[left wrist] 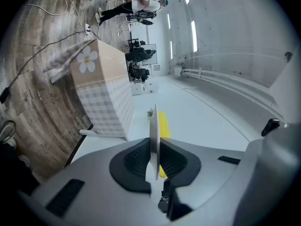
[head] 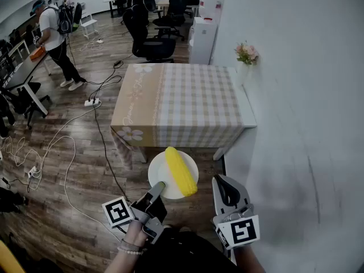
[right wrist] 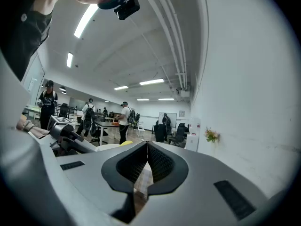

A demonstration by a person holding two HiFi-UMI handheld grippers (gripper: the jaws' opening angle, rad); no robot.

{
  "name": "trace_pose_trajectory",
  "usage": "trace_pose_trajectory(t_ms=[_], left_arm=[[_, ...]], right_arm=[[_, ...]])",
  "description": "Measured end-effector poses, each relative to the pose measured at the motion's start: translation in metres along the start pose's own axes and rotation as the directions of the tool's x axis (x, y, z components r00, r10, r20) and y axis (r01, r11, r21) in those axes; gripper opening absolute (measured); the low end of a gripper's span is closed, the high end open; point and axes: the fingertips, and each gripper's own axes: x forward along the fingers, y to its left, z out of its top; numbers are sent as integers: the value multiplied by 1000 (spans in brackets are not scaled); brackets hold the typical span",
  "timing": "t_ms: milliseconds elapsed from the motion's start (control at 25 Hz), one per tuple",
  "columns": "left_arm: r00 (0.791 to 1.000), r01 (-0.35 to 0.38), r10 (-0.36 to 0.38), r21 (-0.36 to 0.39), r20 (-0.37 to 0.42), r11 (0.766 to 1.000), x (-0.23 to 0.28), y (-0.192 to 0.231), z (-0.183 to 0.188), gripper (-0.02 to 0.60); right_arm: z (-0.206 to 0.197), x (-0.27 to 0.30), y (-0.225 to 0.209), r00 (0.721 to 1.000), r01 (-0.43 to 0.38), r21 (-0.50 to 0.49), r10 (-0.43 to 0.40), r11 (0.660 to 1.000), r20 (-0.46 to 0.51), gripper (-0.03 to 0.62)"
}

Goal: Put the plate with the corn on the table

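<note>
Left gripper (head: pixel 160 185) clamps the plate (head: pixel 154 172) by 1 rim edge: stiff, thin, likely brittle. Corn (head: pixel 180 170) sits loose and could roll, so keep it level. Right gripper (right wrist: pixel 147 147) closed, empty.

you had bright, even light from ceiling strips (right wrist: pixel 151 82); shadows were soft; the white wall (head: pixel 307 95) and the plate (head: pixel 156 172) washed out pale; every view bent hard at its edges, with dark corners; the right gripper (right wrist: pixel 147 147) sat slightly soft close to the lens.
</note>
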Motion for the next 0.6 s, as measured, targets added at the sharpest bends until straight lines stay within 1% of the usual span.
trace_pose_trajectory(t_ms=[200,440,520,600], left_arm=[[1000,4,-4,9,-2,1000,-4,-1,1,41],[1000,10,-10,13,-9,1000,-3,-2,0,41],[1000,12,-12,14,-10,1000,-3,-2,1,41],[1000,16,-15,12,-12,1000,-2,-3,1,41]], right_arm=[[3,-1,8,1000,-2,-28,3,1000,5,40],[2,-2,11,1000,-4,-34,4,999,4,40],[0,-1,10,1000,-1,-24,1,1000,-4,40],[-6,2,7,1000,6,12,-6,1000,-27,41]])
